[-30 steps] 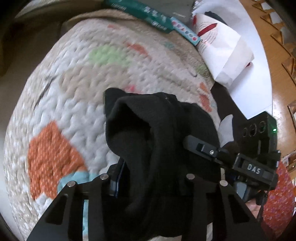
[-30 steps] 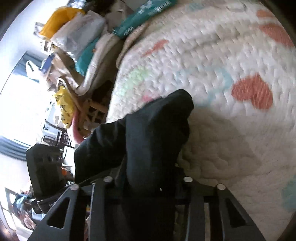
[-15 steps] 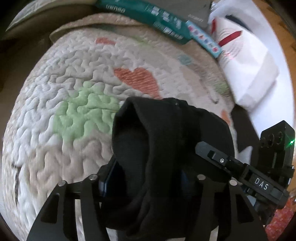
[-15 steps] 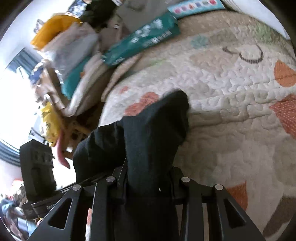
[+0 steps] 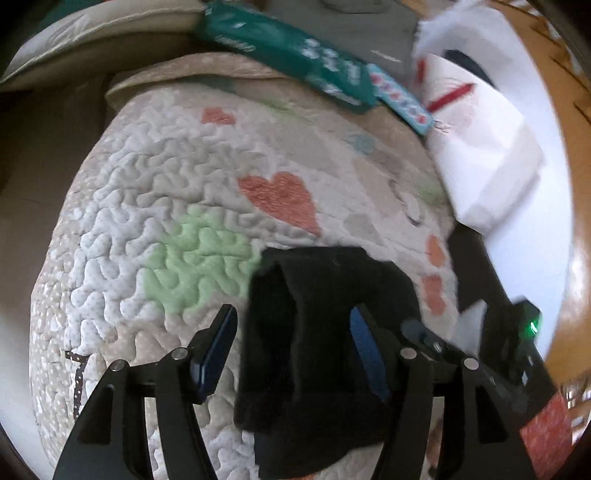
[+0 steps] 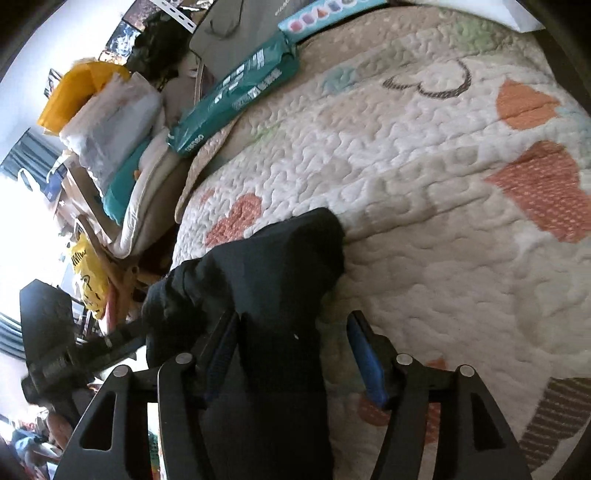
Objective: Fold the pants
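Observation:
The black pants (image 5: 325,332) lie bunched on the quilted bedspread (image 5: 177,229). My left gripper (image 5: 291,332) is open, its blue-padded fingers spread on either side of the bunched cloth, no longer pinching it. In the right wrist view the same pants (image 6: 280,295) rise in a fold between the fingers of my right gripper (image 6: 291,332), which is also open with a gap on the right side. The other gripper's body shows at the left of the right wrist view (image 6: 48,332) and at the right of the left wrist view (image 5: 517,350).
A green package (image 5: 288,55) and a grey bag (image 6: 236,33) lie at the far end of the bed. White paper bags (image 5: 480,147) sit at the right. A pile of bedding and bags (image 6: 110,122) stands beside the bed's left edge.
Both grippers have opened and let go of the pants, which were pinched before. The pants have dropped onto the quilt, and both views have moved further along the bed.

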Demonstrator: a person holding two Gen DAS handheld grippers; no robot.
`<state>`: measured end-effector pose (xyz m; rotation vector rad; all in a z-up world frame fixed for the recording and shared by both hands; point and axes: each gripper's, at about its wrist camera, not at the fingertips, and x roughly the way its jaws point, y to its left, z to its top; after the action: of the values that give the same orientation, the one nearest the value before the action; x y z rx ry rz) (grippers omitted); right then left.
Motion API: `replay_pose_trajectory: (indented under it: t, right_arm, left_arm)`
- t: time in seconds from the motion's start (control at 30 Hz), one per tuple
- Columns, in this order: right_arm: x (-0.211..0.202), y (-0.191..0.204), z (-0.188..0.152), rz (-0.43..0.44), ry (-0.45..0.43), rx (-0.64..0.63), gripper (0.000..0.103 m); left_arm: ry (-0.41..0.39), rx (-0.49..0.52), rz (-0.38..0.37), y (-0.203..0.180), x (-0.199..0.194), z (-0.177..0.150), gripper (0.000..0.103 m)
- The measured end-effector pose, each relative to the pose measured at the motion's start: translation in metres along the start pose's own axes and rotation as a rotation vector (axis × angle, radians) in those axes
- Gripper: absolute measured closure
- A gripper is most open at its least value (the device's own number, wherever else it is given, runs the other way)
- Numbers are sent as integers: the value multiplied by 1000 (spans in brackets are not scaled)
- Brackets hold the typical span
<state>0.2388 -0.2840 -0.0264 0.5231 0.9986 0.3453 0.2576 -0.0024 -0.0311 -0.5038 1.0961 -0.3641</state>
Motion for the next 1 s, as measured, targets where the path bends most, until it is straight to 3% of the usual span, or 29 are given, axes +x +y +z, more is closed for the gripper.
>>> replay_pose_trajectory:
  t: [0.07,0.17,0.2,0.23,0.33,0.37,0.43,0.47,0.63,0.77,0.9,1.0]
  right_arm:
    - [0,-1,0,3,3,-3,37]
    - [11,-1,0,22,28,8,37]
    - [18,-1,0,46,53,10,37]
    - [27,-2,-1,68,83,14,37]
    - [52,-6,-4,140,136,46,28]
    - [52,-6,-4,151,120,50,32]
    - [53,-4,-3,161,140,52,50]
    - [49,-2,-3,159,144,43,58]
    - [27,30,-4,181,127,-17,63]
    - [12,75,2,241,97,-65,64]
    - [15,106,12,318,81,-73,64]
    - [35,116,19,312,84,-68,64]
  left_arm:
    - [19,-49,5,4,16,1,39]
    - [79,-111,-102,12,41,-11,32]
    - [57,-108,-122,11,44,-16,25]
    - [29,-79,-126,6,44,-21,18]
    - [28,33,-53,-16,48,-28,15]
    - [34,62,-31,-21,49,-28,17]
    - [57,67,-46,-23,49,-28,52]
    - [75,46,-83,-19,49,-28,54]
    - [12,7,-125,-9,15,-31,55]
    - [-56,-28,-154,5,-33,-13,53]
    - [-83,-34,-95,21,-54,13,43]
    - [-55,-32,-9,38,-37,26,36]
